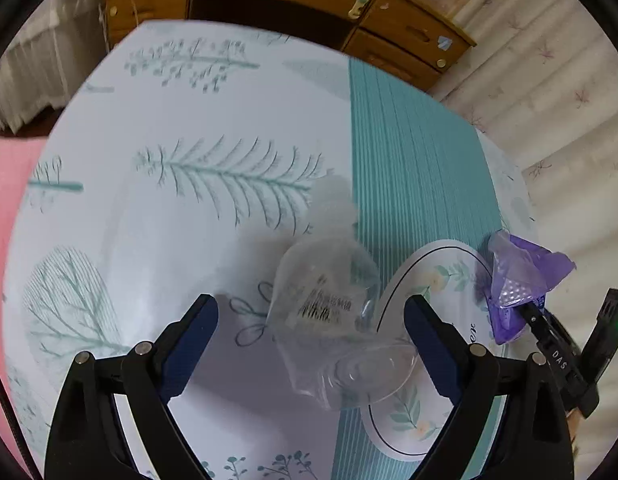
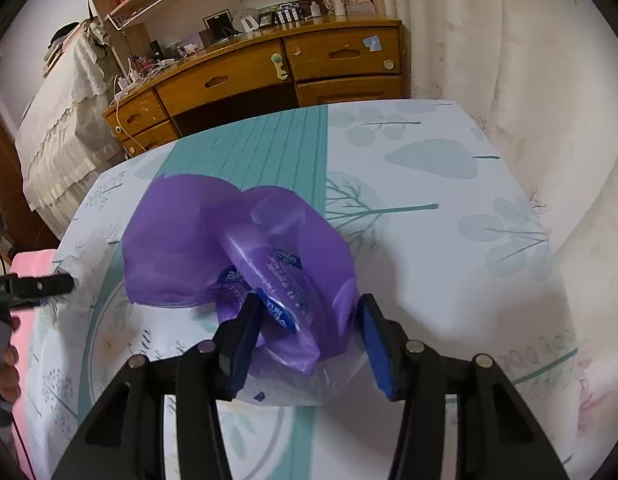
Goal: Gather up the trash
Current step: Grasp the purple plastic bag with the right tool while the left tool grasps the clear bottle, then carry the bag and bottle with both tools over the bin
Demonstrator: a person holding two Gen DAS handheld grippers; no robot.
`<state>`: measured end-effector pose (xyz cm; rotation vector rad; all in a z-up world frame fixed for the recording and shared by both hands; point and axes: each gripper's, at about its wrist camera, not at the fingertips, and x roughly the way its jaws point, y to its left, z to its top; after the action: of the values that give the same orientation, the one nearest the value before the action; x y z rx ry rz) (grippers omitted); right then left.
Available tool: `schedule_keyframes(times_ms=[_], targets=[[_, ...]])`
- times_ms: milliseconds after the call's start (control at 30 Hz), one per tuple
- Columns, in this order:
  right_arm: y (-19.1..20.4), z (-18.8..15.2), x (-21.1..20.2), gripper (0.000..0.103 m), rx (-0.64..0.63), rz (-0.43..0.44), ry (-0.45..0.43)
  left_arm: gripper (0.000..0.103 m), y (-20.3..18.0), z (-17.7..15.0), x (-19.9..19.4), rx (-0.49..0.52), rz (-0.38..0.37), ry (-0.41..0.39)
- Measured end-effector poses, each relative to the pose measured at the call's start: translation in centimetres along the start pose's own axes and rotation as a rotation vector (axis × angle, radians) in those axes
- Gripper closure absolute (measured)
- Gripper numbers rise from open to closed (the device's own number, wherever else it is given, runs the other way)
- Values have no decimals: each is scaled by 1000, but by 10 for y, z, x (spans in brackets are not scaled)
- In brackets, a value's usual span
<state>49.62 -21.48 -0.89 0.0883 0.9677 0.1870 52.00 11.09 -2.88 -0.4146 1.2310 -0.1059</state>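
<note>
Item: clear plastic wrapper [image 1: 329,320], lying loose on the tabletop [image 1: 189,128] between the spread fingers of the left tool [image 1: 311,312]; not yet gripped. Item: purple bag [image 2: 237,248], clamped by the right tool [image 2: 307,320], whose fingers press its bunched lower part. Progress, as judged: bag in hand, wrapper left to collect. Room: open cloth surface ahead and to the left; far tabletop edge near a wooden dresser [image 2: 269,72], curtain close on the right
</note>
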Motion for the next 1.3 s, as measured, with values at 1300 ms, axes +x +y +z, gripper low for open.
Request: schedule_keyframes(times_ms=[1300], targets=[[77,-190,-192,81,25,224,-54,51,-30,-256,-176,312,31,-187]])
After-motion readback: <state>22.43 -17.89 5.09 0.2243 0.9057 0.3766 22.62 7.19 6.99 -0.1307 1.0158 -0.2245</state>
